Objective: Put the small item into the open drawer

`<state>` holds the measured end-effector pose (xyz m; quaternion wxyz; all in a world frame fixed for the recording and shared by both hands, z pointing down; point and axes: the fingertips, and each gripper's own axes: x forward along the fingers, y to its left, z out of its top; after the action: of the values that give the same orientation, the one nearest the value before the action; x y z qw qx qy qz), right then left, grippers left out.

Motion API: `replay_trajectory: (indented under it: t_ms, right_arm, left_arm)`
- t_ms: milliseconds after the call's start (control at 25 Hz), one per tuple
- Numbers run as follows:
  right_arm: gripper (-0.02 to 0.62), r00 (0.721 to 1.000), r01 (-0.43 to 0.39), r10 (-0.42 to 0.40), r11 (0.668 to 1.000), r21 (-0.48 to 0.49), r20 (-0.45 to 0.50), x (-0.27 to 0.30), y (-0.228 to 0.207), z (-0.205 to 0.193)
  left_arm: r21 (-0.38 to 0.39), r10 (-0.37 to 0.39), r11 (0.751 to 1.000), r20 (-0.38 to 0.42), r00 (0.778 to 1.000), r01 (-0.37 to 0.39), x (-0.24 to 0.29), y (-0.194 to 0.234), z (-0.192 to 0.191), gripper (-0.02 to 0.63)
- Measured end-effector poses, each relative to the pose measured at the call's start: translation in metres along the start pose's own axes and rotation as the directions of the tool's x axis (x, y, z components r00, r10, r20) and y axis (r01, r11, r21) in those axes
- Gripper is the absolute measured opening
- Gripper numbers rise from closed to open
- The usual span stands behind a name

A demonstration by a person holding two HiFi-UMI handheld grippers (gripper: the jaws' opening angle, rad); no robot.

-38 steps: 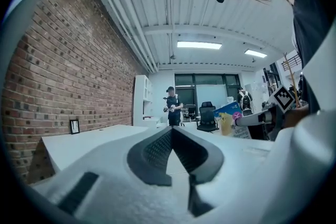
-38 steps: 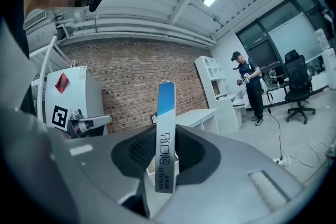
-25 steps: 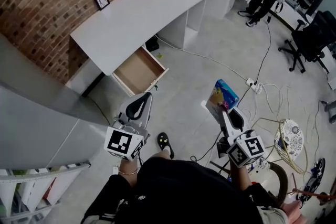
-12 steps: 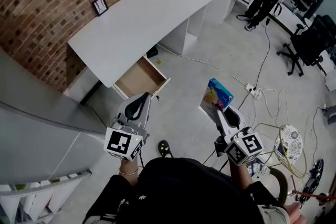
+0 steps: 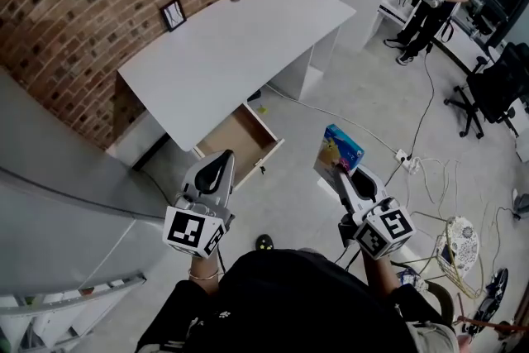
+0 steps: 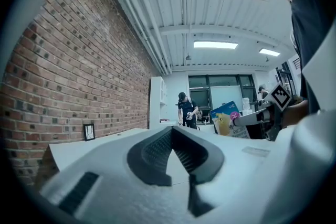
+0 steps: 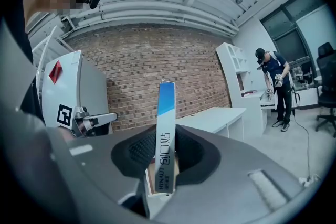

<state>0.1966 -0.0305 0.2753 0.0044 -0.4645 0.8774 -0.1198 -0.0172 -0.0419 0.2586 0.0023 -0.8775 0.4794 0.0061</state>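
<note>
Head view: our right claw (image 5: 341, 180) is clamped on the small item, a flat blue-and-yellow cardboard packet (image 5: 339, 151). The packet stands on edge, with most of it jutting past the pads; we judge this leaves a free end to go into the drawer first. The open drawer with a pale wooden bottom (image 5: 237, 136) is pulled out from under the white curved desk (image 5: 240, 45), ahead and left of the packet and well apart from it. Its inside looks bare. The left claw (image 5: 216, 169) has its jaws together and empty, pointing roughly toward the drawer. Bare grey floor lies between us and the drawer, and the white cables (image 5: 413, 169) lie to the right, off that line. The desk's front edge overhangs the drawer's rear, so we expect only the front part to be open from above. Left gripper view: the pads meet at the tip with nothing between them. Right gripper view: the pads press on both faces of the packet, which stands upright.
</note>
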Motion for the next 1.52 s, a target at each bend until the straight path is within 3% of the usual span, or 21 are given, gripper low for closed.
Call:
replay_trajectory:
  t_ms: [320, 600, 800, 1080, 1280, 1520]
  right_arm:
    - [0.097, 0.991, -0.120, 0.120, 0.993, -0.008, -0.055, 0.050, 0.025, -0.007]
    - [0.097, 0.957, -0.277, 0.274, 0.961, -0.018, -0.091, 0.095, 0.037, -0.006]
    - [0.097, 0.897, -0.428, 0.422, 0.903, -0.025, -0.129, 0.134, 0.038, 0.000]
    - [0.097, 0.816, -0.560, 0.549, 0.829, -0.008, -0.182, 0.178, 0.027, 0.008]
    - [0.097, 0.773, -0.613, 0.604, 0.790, 0.020, -0.193, 0.201, 0.007, 0.013]
    - [0.097, 0.716, -0.672, 0.662, 0.740, 0.038, -0.221, 0.227, -0.009, 0.005]
  left_arm:
    - [-0.016, 0.133, 0.991, -0.013, 0.991, -0.134, -0.030, 0.041, -0.009, -0.003]
    - [-0.019, 0.281, 0.959, -0.021, 0.959, -0.282, -0.049, 0.064, -0.014, -0.003]
    - [-0.013, 0.416, 0.909, -0.029, 0.909, -0.417, -0.052, 0.075, -0.014, -0.003]
    - [0.006, 0.526, 0.851, -0.038, 0.850, -0.526, -0.032, 0.084, -0.005, -0.003]
    - [0.058, 0.577, 0.816, -0.030, 0.816, -0.575, -0.010, 0.079, 0.004, -0.005]
    - [0.040, 0.620, 0.784, -0.031, 0.784, -0.619, 0.007, 0.075, -0.001, -0.008]
